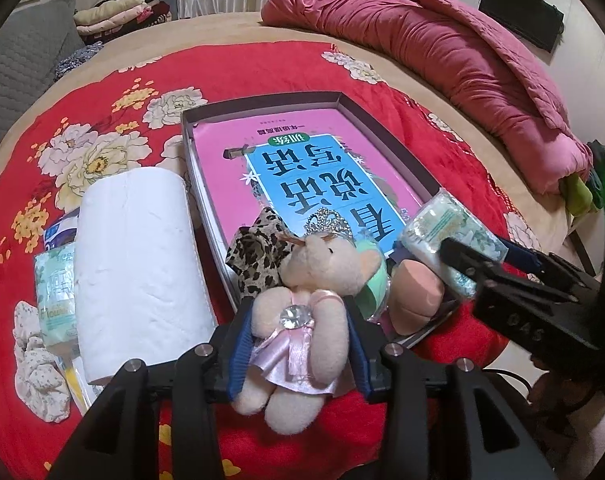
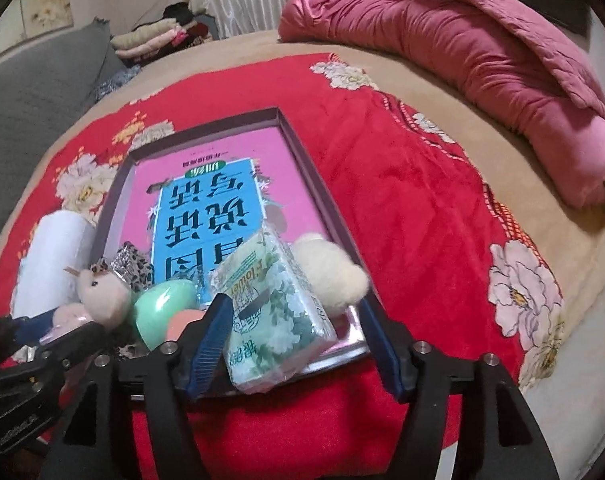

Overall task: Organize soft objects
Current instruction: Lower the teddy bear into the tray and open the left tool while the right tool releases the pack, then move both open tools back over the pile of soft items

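My left gripper (image 1: 298,316) is shut on a small cream teddy bear (image 1: 302,312) in a pink dress and tiara, held at the near edge of the shallow box (image 1: 262,102). The box holds a pink and blue book (image 1: 302,176), a leopard-print bow (image 1: 258,256), a green sponge (image 2: 162,304) and a peach sponge (image 1: 416,292). My right gripper (image 2: 298,316) is open around a green floral tissue pack (image 2: 278,304), which rests on the box's near edge beside a cream pompom (image 2: 330,272).
A white paper roll (image 1: 138,268), a second tissue pack (image 1: 54,296) and a floral cloth (image 1: 38,364) lie left of the box on the red flowered blanket (image 1: 262,68). A pink quilt (image 1: 462,48) lies at the back right, a grey cushion (image 1: 18,64) and folded clothes (image 1: 114,12) at the back left.
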Demonstrator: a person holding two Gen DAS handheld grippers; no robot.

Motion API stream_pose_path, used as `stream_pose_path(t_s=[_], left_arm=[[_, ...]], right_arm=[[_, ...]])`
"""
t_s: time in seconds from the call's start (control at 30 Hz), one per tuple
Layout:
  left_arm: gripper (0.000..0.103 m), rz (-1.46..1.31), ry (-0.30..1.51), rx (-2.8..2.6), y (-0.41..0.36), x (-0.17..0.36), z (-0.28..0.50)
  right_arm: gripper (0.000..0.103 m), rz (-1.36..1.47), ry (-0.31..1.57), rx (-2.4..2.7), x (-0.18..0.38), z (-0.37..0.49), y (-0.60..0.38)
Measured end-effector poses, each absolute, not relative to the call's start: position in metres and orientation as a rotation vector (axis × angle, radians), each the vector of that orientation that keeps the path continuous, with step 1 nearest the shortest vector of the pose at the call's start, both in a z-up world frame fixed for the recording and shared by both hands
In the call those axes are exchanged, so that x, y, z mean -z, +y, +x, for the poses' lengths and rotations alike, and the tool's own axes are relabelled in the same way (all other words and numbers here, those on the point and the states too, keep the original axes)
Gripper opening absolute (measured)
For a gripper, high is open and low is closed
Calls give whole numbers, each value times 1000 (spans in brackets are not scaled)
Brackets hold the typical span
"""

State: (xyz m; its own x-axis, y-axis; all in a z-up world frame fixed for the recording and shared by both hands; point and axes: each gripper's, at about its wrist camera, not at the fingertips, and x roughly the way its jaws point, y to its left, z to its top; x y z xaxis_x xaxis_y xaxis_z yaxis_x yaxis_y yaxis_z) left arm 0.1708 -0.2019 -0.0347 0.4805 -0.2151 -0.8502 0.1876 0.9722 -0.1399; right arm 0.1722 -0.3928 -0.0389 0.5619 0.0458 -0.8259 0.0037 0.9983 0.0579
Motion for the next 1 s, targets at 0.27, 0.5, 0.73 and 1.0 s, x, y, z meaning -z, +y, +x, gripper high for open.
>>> stream_pose_path(t_s=[0.27,0.5,0.73,1.0], left_arm=[[46,-42,1031,267,-206,31,171],[51,-39,1030,261,-206,28,169],[53,-46,1018,293,-206,20,165],[62,-45,972,296,-206,6,159]], right_arm=[[68,33,806,-23,14,154,-388],[73,83,706,5,-1,139,-402],[74,92,687,34,-4,136,-405],[75,92,689,25,-4,135,-406]])
